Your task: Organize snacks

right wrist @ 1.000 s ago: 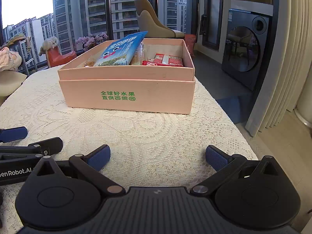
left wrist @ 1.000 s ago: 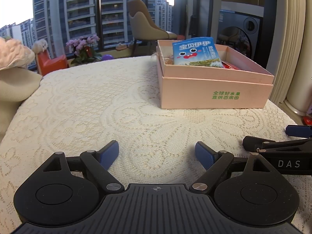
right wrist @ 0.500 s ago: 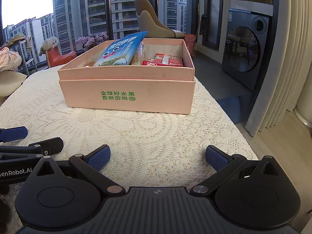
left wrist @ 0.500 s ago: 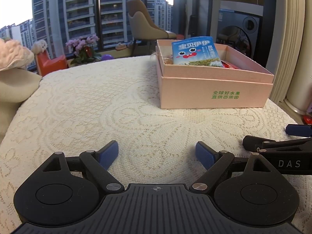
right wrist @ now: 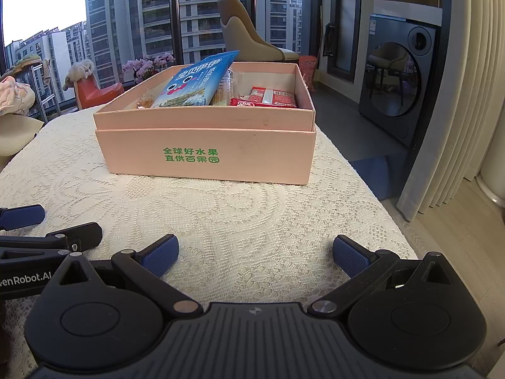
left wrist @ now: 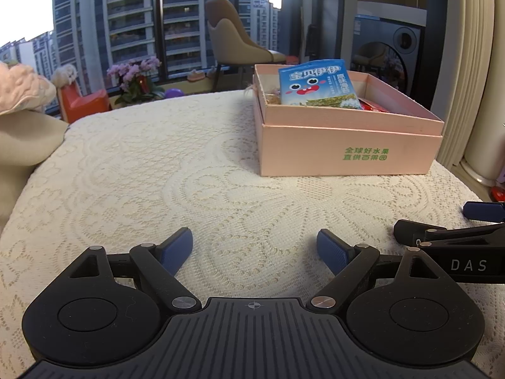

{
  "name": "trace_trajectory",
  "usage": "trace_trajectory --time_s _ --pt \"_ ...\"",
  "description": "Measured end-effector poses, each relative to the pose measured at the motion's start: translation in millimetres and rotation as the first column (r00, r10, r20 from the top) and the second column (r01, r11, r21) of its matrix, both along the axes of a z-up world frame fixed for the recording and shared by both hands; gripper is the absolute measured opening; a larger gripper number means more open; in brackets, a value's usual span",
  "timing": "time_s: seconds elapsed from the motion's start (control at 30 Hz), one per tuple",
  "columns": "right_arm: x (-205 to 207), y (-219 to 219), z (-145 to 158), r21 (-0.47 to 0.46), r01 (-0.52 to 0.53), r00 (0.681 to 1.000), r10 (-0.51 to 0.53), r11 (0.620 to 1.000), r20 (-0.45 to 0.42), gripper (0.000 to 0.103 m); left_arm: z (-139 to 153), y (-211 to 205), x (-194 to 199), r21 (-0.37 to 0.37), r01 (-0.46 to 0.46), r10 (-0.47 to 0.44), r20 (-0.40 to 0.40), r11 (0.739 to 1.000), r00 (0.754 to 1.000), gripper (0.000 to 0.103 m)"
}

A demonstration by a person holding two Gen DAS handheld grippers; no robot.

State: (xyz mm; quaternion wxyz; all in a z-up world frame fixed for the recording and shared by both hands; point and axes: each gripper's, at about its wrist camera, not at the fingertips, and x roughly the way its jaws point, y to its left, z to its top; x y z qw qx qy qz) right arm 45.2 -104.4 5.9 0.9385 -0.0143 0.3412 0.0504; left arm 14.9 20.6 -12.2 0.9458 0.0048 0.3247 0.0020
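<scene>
A pink cardboard box (left wrist: 347,151) (right wrist: 205,154) with green print stands on the lace-covered table. A blue snack bag (left wrist: 318,83) (right wrist: 195,85) leans upright inside it, with red wrapped snacks (right wrist: 268,99) lying to its right. My left gripper (left wrist: 254,249) rests low over the cloth, open and empty, well short of the box. My right gripper (right wrist: 255,252) is likewise open and empty, in front of the box. Each gripper's fingers show at the side of the other's view.
The cream lace tablecloth (left wrist: 157,173) covers the table; its right edge (right wrist: 372,189) drops to the floor. A beige chair (left wrist: 236,41), pink flowers (left wrist: 135,72), an orange seat (left wrist: 82,104) and a washing machine (right wrist: 397,79) stand beyond. Curtains (right wrist: 467,79) hang right.
</scene>
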Motion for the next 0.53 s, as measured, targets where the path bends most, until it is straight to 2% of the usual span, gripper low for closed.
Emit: trace_trajectory --time_s 0.53 --pt "-0.2 0.0 0.0 0.0 0.0 1.0 0.0 1.0 0.0 0.103 -0.2 0.6 -0.2 -0.008 -0.002 0.002 0.005 1.0 1.0 0.089"
